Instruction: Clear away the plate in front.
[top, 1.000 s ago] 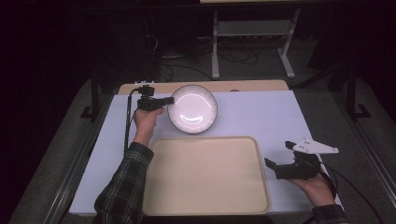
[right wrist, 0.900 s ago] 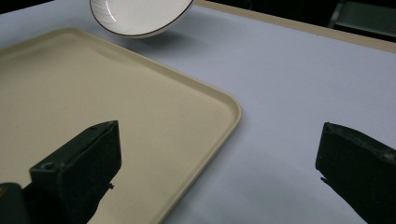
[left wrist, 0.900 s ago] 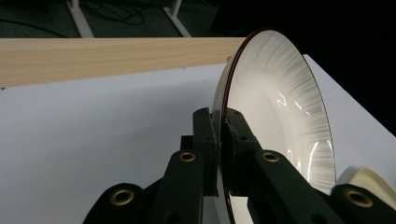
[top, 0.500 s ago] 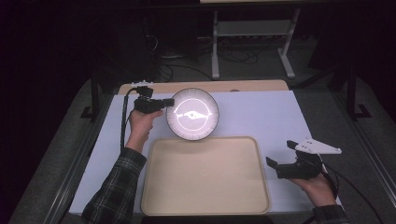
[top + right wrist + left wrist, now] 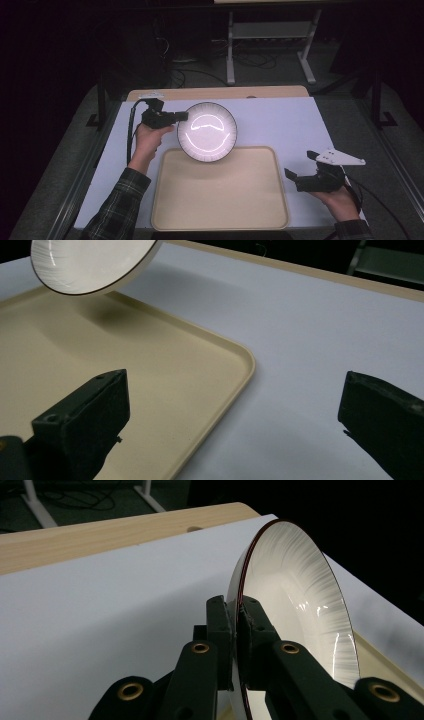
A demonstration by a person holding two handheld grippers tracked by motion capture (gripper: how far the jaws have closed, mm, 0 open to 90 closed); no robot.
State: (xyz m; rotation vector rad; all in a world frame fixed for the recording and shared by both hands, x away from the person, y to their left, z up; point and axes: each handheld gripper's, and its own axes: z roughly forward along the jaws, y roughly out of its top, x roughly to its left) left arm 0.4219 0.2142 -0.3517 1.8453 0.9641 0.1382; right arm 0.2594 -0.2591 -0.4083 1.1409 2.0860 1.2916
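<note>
White tabletop (image 5: 280,125); left claw (image 5: 181,116) pinches round glossy plate (image 5: 207,132); beige tray (image 5: 220,190).

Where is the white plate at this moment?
In the high view the white plate is near the middle of the table, held tilted by its rim in the left gripper, above the far edge of the beige tray.

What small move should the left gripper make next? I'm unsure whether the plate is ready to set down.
Probably carry it a little farther over the tray and lower it: the left gripper pinches the plate by its rim, lifted and tilted, overlapping only the tray's far edge.
</note>
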